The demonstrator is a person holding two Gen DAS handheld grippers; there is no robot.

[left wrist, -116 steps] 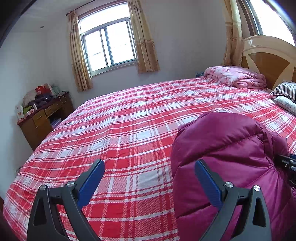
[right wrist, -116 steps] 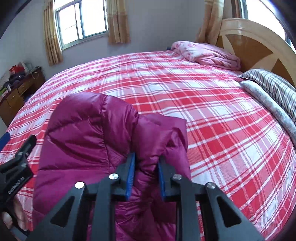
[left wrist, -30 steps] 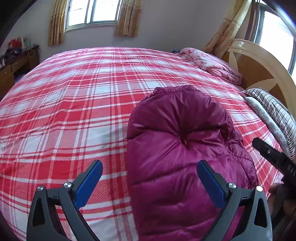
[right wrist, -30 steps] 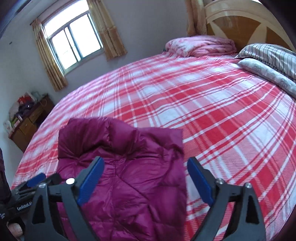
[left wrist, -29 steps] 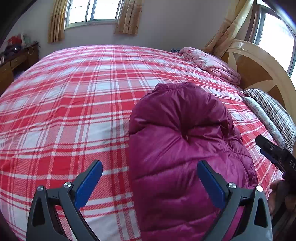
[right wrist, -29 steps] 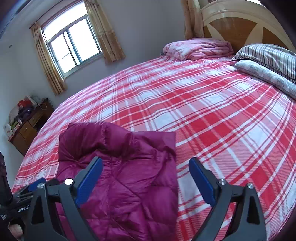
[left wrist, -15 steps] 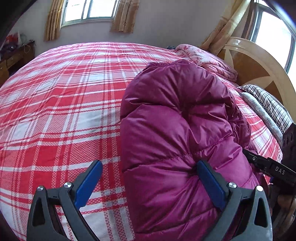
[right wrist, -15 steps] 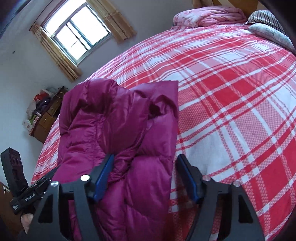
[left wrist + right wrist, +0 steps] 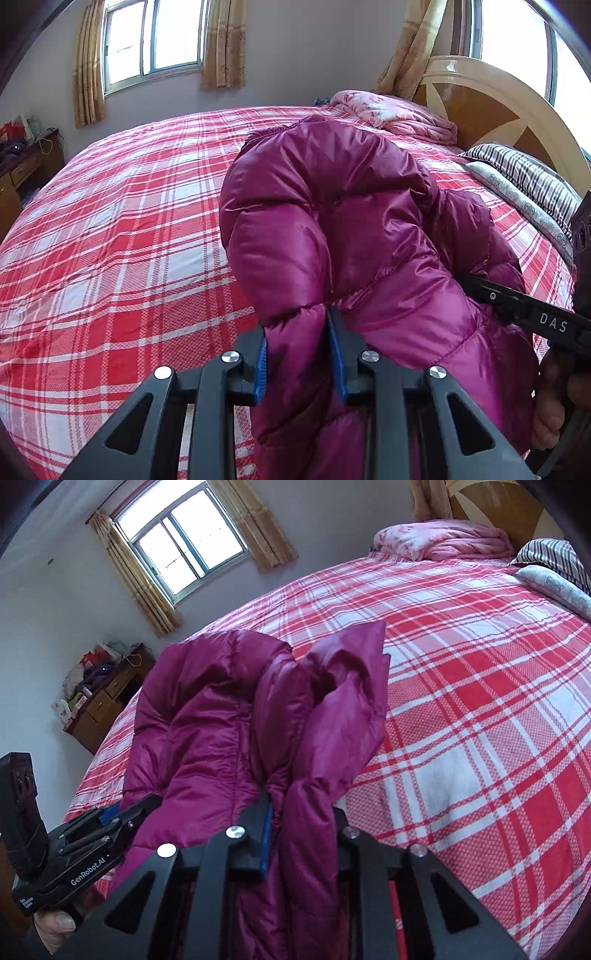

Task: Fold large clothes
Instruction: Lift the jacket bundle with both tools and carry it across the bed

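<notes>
Both grippers clamped on a magenta down jacket [image 9: 332, 221] over the bed.
Left gripper [image 9: 299, 354]: jaws have just been closing, blue pads pinching a fold of the jacket's near edge; right gripper [image 9: 301, 830]: jaws have just been closing, nipping a bunched fold; jacket humped up between the two, far end resting on the red plaid bedspread [image 9: 110, 229]; pink quilt [image 9: 391, 110] near the headboard [image 9: 491, 107].
</notes>
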